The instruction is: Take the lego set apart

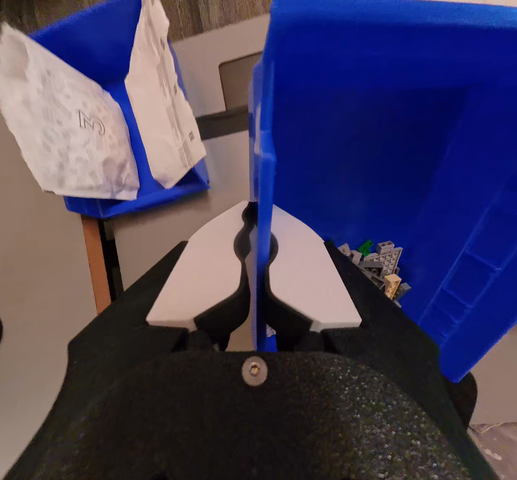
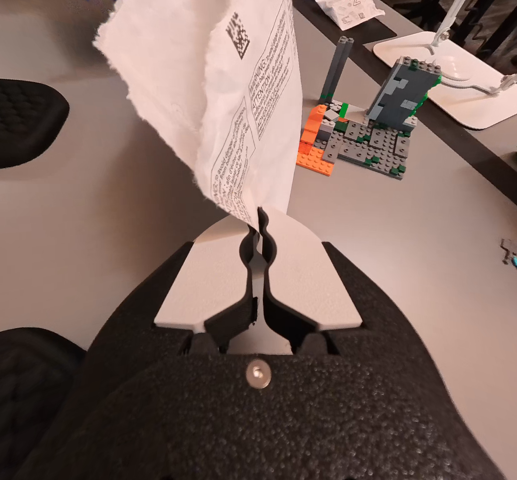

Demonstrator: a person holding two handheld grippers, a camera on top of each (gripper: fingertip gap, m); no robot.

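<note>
Your left claw is clenched on the side wall of the blue bin, tilted, with loose bricks in its corner. Your right claw pinches a white paper bag. The lego set stands on the desk, farther right.

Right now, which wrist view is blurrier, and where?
Left wrist view: motion smear on the white paper bags and the tilted blue plastic bin; wide-angle bending at the edges. Right wrist view: sharper, with the grey-and-orange lego build crisp.
</note>
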